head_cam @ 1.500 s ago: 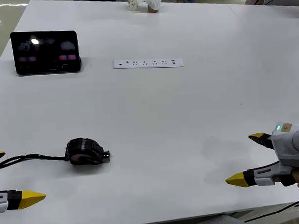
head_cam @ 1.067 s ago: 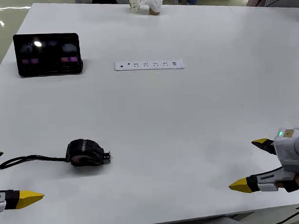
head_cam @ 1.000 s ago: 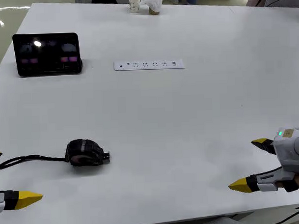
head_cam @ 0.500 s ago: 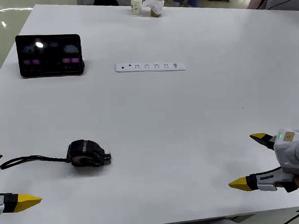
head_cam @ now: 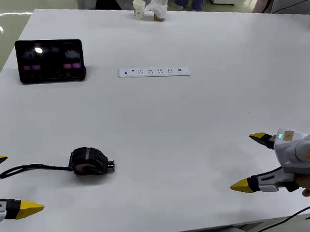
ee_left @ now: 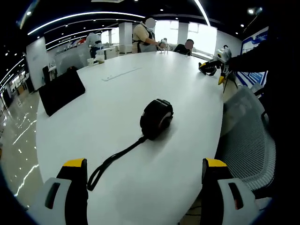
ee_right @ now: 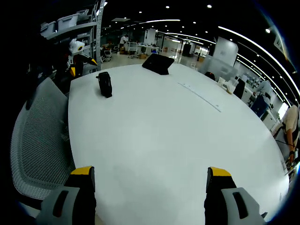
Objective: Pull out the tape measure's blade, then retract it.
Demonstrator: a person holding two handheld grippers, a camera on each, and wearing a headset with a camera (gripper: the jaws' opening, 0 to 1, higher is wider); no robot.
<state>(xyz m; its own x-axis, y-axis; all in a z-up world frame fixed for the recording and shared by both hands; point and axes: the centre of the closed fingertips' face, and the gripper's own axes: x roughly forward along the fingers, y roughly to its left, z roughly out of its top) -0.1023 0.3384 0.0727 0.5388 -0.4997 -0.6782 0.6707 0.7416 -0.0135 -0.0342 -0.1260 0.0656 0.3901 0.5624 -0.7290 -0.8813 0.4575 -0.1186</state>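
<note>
Tape measure (head_cam: 89, 161) rests near the front-left of the white table (head_cam: 195, 109), blade housed, strap (head_cam: 29, 168) trailing toward the left gripper (head_cam: 14, 183). Left gripper and right gripper (head_cam: 248, 161) both stand wide open and empty, the right well apart from it. Judged rigid, compact, fairly heavy: clamp the case across its flat sides, pinch the small end hook (head_cam: 110, 164); the blade is likely thin and springy
</note>
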